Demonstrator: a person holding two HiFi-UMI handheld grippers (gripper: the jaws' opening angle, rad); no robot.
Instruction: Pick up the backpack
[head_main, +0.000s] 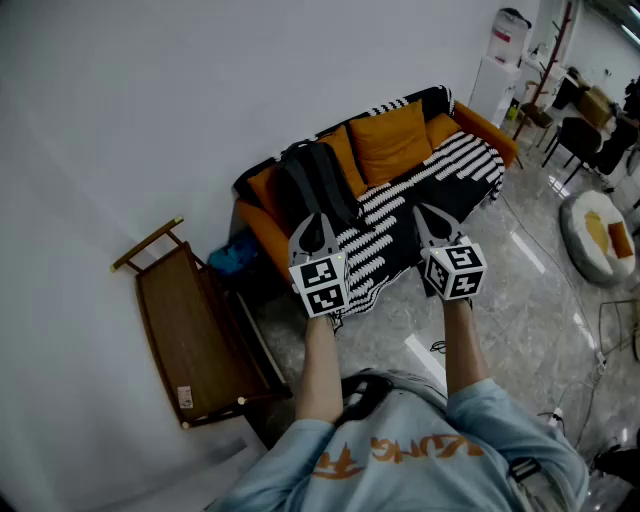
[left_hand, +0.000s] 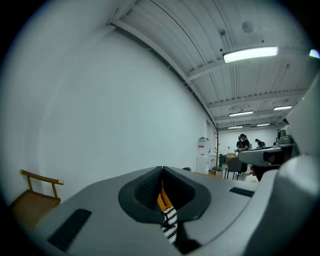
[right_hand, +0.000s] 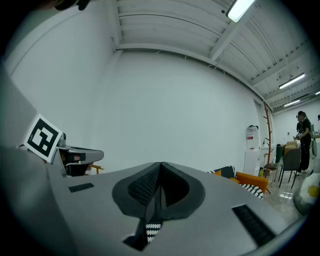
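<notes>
Left gripper (head_main: 320, 222) and right gripper (head_main: 430, 218) held level, jaws together and empty, well short of the dark backpack (head_main: 312, 182) propped at the left end of the sofa (head_main: 478, 128); the jaws should open on approach and take it near its top.

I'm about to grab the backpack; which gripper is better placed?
Left. The left gripper points at the dark backpack on the sofa's end; the right gripper hangs over the striped blanket, further off. Both jaws are shut.
</notes>
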